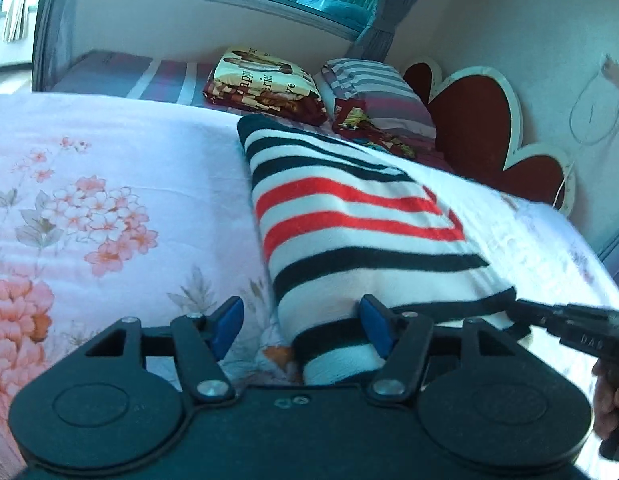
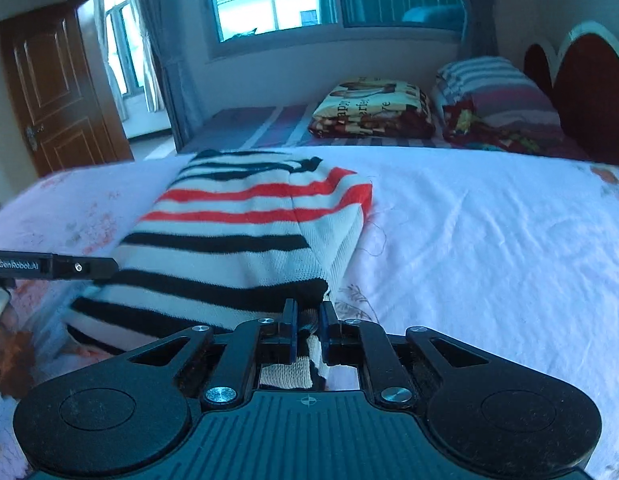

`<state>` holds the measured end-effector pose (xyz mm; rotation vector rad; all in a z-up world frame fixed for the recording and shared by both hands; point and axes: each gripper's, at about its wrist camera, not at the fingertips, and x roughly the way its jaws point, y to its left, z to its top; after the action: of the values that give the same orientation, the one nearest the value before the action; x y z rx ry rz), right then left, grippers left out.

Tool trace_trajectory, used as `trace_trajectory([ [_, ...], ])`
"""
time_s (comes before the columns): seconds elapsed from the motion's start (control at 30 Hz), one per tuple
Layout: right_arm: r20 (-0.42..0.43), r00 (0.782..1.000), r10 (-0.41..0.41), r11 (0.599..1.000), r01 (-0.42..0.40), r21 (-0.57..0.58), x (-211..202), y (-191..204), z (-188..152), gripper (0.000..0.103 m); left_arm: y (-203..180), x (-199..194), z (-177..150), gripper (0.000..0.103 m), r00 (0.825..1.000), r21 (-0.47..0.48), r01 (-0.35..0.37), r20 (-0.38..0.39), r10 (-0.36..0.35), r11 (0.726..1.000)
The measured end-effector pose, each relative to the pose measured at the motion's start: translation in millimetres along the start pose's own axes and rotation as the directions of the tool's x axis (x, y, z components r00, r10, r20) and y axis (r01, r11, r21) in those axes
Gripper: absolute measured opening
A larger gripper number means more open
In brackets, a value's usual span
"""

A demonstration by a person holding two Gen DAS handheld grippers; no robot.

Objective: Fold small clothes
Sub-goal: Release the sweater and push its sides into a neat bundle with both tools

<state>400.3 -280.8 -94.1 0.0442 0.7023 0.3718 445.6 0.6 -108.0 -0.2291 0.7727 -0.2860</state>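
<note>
The knitted garment (image 1: 361, 216) is white with bands of black, and two bright red stripes across its middle. Under it the bed sheet (image 1: 109, 168) is pale pink, printed with sprays of pink and coral blossoms and grey-green leaves. Both grippers are black, the left gripper (image 1: 299, 326) and the right gripper (image 2: 308, 330), each with blue pads (image 1: 229, 320). Farther back, a folded blanket (image 1: 265, 80) shows cream with dark red and brown print. The pillow (image 1: 373, 88) is striped grey, white and mauve. The headboard (image 1: 481, 120) is dark red, edged in cream. The door (image 2: 57, 88) is reddish brown.
</note>
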Motion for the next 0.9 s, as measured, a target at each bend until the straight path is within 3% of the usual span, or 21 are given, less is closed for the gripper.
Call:
trace_trajectory([
  [0.23, -0.023, 0.999, -0.027, 0.999, 0.028, 0.034, 9.4, -4.2, -9.9, 0.01, -2.1, -2.1, -9.2, 0.069, 0.997, 0.081, -0.079, 0.001, 0.079, 0.994],
  [0.33, 0.014, 0.999, -0.033, 0.999, 0.033, 0.027, -9.9, 1.9, -2.8, 0.01, -6.2, -15.8, -5.9, 0.062, 0.995, 0.088, -0.098, 0.012, 0.097, 0.991],
  [0.5, 0.052, 0.999, 0.007, 1.0, -0.006, -0.001, -27.6, 12.9, -1.6, 0.01, -9.2, -30.7, -9.8, 0.063, 0.997, 0.044, -0.074, 0.016, 0.074, 0.996],
  [0.7, -0.025, 0.999, -0.033, 0.999, 0.033, 0.001, -1.6, 19.3, -15.3, 0.01, -20.9, -22.7, -20.1, 0.067, 0.996, 0.081, -0.086, -0.009, 0.087, 0.993],
  [0.9, -0.029, 0.998, -0.048, 0.999, 0.048, 0.002, 6.9, 18.9, -24.0, 0.01, -12.6, -14.3, -29.5, 0.072, 0.996, 0.066, -0.09, -0.023, 0.092, 0.994],
])
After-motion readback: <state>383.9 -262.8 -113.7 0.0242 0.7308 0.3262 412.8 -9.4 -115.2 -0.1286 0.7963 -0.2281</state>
